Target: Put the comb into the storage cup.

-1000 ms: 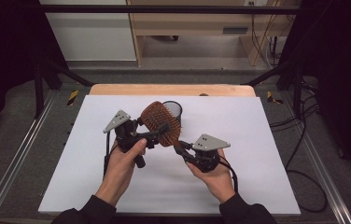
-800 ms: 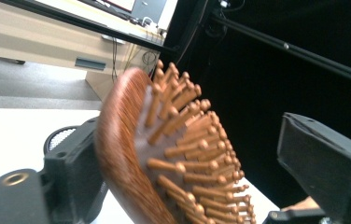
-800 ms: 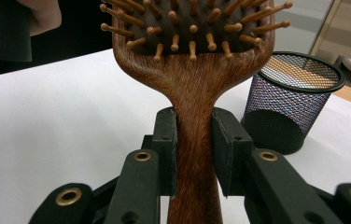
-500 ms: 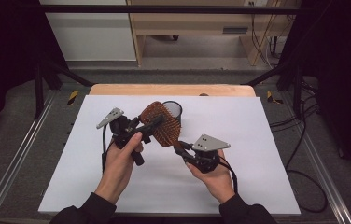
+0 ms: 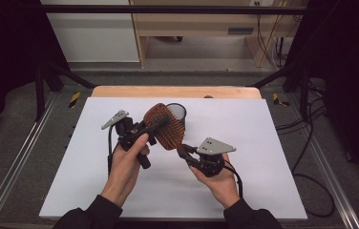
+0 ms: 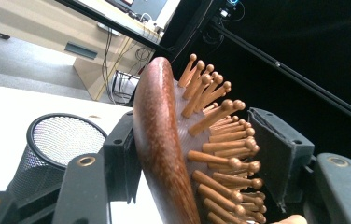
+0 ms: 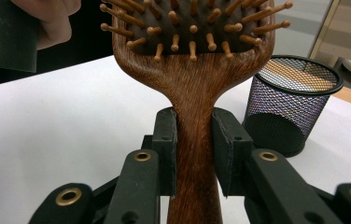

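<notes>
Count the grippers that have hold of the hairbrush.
2. The right gripper clamps the wooden hairbrush at its handle; the left gripper, whose jaws have just been closing, straddles the head, one pad on its back, the other at the bristle tips.

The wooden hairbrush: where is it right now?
In the high view the wooden hairbrush is held above the table's middle, just in front of the mesh cup, between the left gripper and right gripper.
</notes>
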Motion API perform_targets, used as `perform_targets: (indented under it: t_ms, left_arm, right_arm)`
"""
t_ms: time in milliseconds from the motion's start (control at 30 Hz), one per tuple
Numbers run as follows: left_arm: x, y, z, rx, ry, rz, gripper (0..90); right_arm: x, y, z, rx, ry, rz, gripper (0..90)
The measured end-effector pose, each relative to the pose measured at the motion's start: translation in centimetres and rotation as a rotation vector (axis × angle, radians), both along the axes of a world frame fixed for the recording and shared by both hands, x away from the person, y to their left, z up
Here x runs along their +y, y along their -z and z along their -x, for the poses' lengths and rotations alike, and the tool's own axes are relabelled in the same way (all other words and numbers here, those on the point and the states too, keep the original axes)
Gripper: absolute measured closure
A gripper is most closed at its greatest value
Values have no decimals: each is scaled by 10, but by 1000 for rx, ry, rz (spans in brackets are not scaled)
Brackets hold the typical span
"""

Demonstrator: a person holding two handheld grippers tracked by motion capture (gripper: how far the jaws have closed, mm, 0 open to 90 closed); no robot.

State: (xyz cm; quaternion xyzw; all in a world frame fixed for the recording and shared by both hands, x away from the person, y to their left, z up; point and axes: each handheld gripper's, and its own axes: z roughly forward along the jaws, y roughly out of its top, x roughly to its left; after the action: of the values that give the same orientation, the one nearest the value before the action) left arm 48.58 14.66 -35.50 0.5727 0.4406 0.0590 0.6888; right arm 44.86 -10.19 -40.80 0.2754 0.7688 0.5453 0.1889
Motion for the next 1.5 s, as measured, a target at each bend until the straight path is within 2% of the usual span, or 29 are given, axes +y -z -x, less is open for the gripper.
perform_targets:
  t_ms: [267,400,600,733,767,900,933,967,1033,1100,1167,1233,1300,1367,1500]
  left_arm:
    - [-1,0,2,9,12,18,485]
    - [-1,-1,3,36,9,19,503]
    - [0,-2,4,37,8,17,514]
    - [1,-2,3,30,4,15,515]
    - [2,-2,2,27,4,13,515]
    - [11,-3,-2,30,-15,28,515]
    - [13,-4,-3,26,-22,19,515]
    - [15,-4,-3,20,-29,10,515]
    - [20,-5,-4,11,-40,-9,514]
    - [22,-4,-5,17,-54,-5,514]
    - [25,-4,-5,12,-69,-11,514]
    - [27,-5,-4,-6,-79,-13,514]
    - [29,-8,-3,-23,-90,-17,514]
    - [33,-10,-2,-38,-98,-21,514]
    - [39,-16,2,-67,-111,-49,513]
  right_arm:
    - [4,3,0,9,-1,13,728]
    - [4,5,-1,21,-5,17,728]
    - [7,7,-3,34,-13,0,726]
    - [8,10,-7,62,-26,-24,716]
    - [8,11,-8,70,-24,-35,698]
    - [3,13,-12,92,5,-62,513]
    - [-4,13,-12,80,18,-69,441]
    - [-4,13,-12,80,18,-69,441]
    - [-10,12,-12,66,21,-72,361]
    - [-17,12,-13,55,47,-66,307]
    - [-24,11,-16,39,71,-120,218]
    - [-26,12,-17,29,78,-123,183]
    - [-26,15,-20,34,92,-81,142]
    - [-28,18,-22,46,125,-31,162]
    - [-35,22,-27,67,164,14,162]
